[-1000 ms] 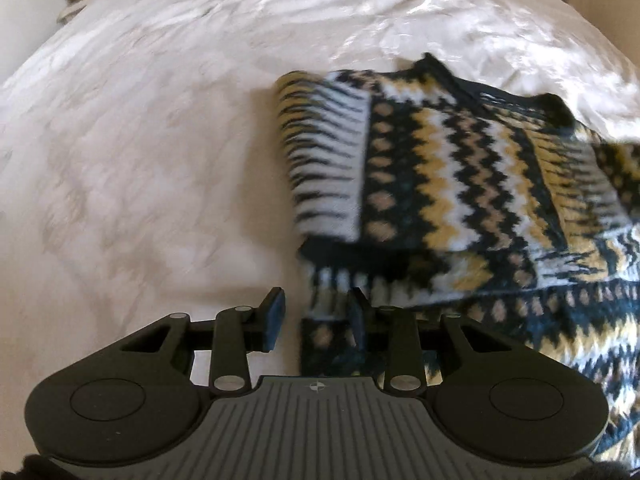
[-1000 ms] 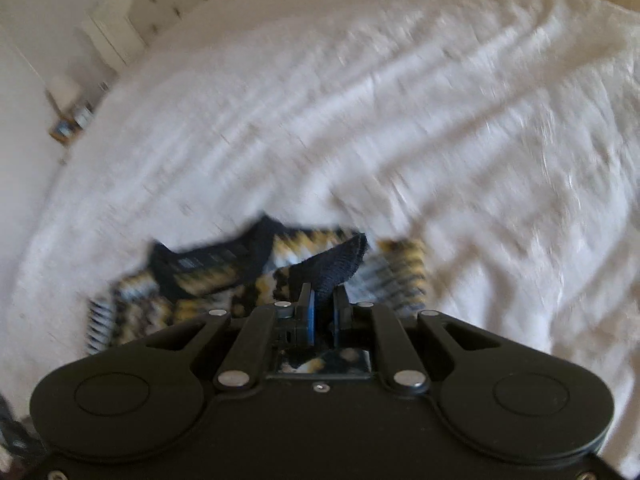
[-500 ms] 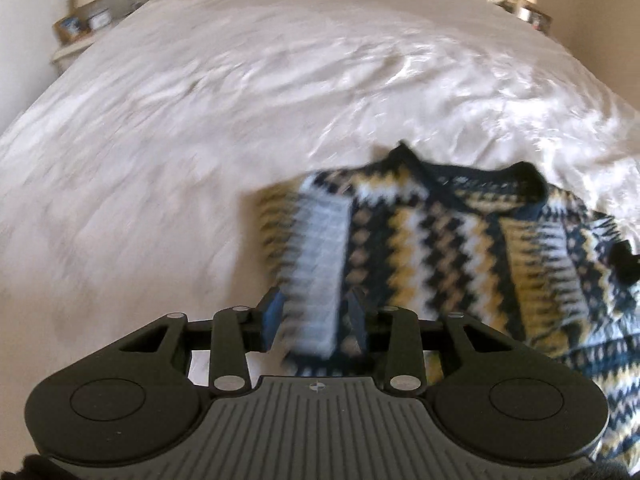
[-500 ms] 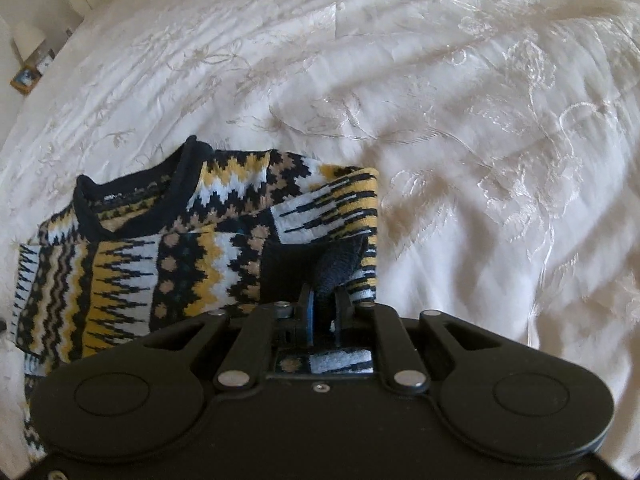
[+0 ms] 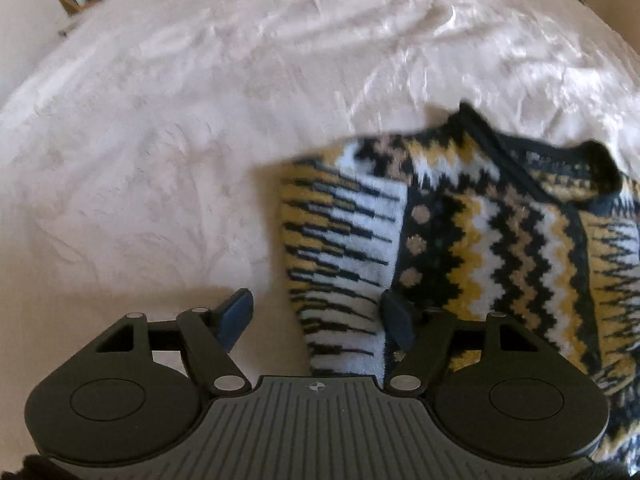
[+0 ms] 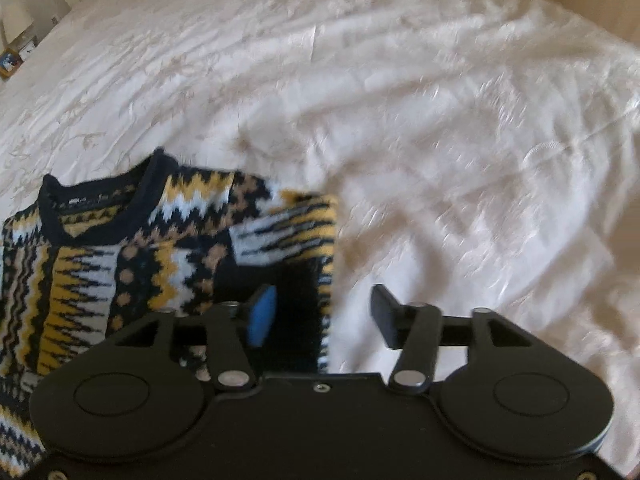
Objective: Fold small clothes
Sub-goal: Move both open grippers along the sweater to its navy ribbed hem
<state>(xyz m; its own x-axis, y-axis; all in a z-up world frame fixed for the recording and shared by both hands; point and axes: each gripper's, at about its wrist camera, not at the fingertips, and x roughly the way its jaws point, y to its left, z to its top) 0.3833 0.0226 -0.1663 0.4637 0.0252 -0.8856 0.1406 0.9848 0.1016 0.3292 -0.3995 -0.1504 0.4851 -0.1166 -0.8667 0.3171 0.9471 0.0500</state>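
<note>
1. The sweater (image 5: 480,248) is a zigzag knit in navy, mustard, white and tan, lying on the white bedspread (image 5: 200,120). Its dark collar (image 5: 592,164) sits at the far end, and both sleeves look folded in over the body.
2. In the left wrist view the sweater fills the right half of the shot. The folded sleeve with the jagged white-and-yellow stripes runs down right into the gap of the left gripper (image 5: 316,320).
3. That left gripper is spread wide and gripping nothing. Its left finger is over bare bedspread, and its right finger is over the knit, near where the striped sleeve meets the dotted band.
4. In the right wrist view the sweater (image 6: 120,260) is in the lower left, collar (image 6: 100,208) pointing away. A dark cuff patch lies just in front of the right gripper (image 6: 324,320).
5. The right gripper is also wide apart and holding nothing. The blue-padded finger is over the dark cuff, and the other finger is over plain bedspread (image 6: 440,120), just off the sweater's right edge.
6. It's a bit blurry, so I can't tell if the fingers actually touch the fabric.
</note>
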